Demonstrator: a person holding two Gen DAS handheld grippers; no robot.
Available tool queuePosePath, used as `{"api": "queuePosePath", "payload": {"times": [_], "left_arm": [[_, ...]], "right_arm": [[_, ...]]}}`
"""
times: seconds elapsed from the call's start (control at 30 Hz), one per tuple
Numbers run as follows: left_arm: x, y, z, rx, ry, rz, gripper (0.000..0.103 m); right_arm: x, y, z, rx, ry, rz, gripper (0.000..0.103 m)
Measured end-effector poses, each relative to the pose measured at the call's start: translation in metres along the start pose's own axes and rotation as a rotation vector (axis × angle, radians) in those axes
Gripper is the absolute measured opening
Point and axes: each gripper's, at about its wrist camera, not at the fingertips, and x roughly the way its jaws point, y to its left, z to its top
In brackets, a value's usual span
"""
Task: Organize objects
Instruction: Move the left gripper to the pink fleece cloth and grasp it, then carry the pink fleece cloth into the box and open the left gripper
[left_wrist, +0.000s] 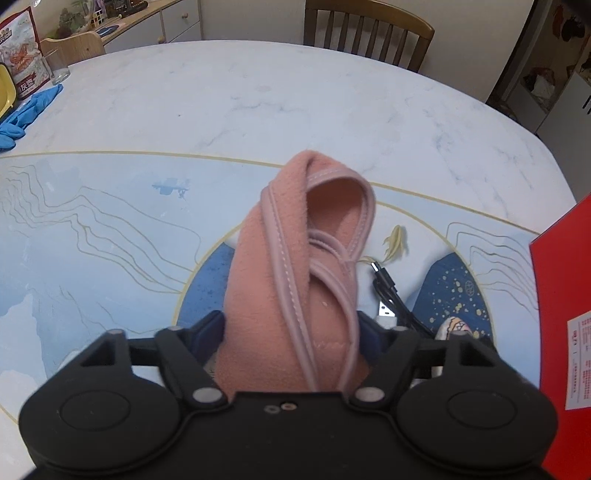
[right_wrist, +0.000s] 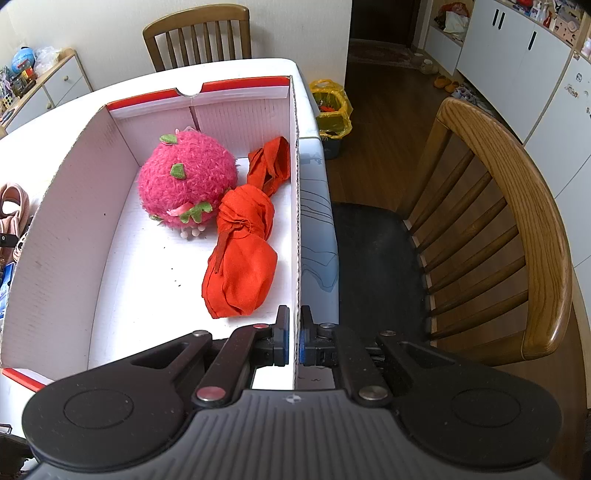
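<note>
A pink fleece cloth (left_wrist: 288, 258) with stitched trim rises from between the fingers of my left gripper (left_wrist: 295, 325), which is shut on its lower part above the blue patterned mat (left_wrist: 92, 240). The same pink cloth (right_wrist: 11, 210) peeks in at the left edge of the right wrist view. My right gripper (right_wrist: 294, 343) is shut on the right wall of the white cardboard box (right_wrist: 74, 221) with red trim. Inside the box lie a fuzzy pink strawberry plush (right_wrist: 184, 181) and a knotted orange-red cloth (right_wrist: 243, 258).
A black USB cable (left_wrist: 388, 291) lies on the mat right of the cloth, with the box's red side (left_wrist: 565, 277) beyond it. Blue gloves (left_wrist: 26, 110), a glass (left_wrist: 57, 66) and a snack bag (left_wrist: 22, 51) sit far left. A wooden chair (right_wrist: 517, 221) stands right of the table.
</note>
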Motion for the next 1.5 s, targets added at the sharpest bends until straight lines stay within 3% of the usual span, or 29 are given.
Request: {"api": "queuePosePath", "payload": {"times": [0.47, 0.63, 1.13, 1.5], "left_arm": [[-0.030, 0.007, -0.003, 0.026, -0.017, -0.017, 0.017], [-0.052, 0.014, -0.005, 0.019, -0.042, -0.033, 0.013], [-0.133, 0.012, 0.000, 0.027, -0.147, -0.100, 0.013], [-0.187, -0.041, 0.012, 0.088, -0.217, -0.252, 0.013]], "right_arm": [[0.000, -0.002, -0.001, 0.020, -0.004, 0.004, 0.004], [0.000, -0.002, -0.001, 0.027, -0.006, 0.004, 0.004], [-0.001, -0.003, -0.003, 0.041, -0.021, 0.005, 0.004], [-0.002, -0.004, -0.004, 0.049, -0.023, 0.004, 0.004]]}}
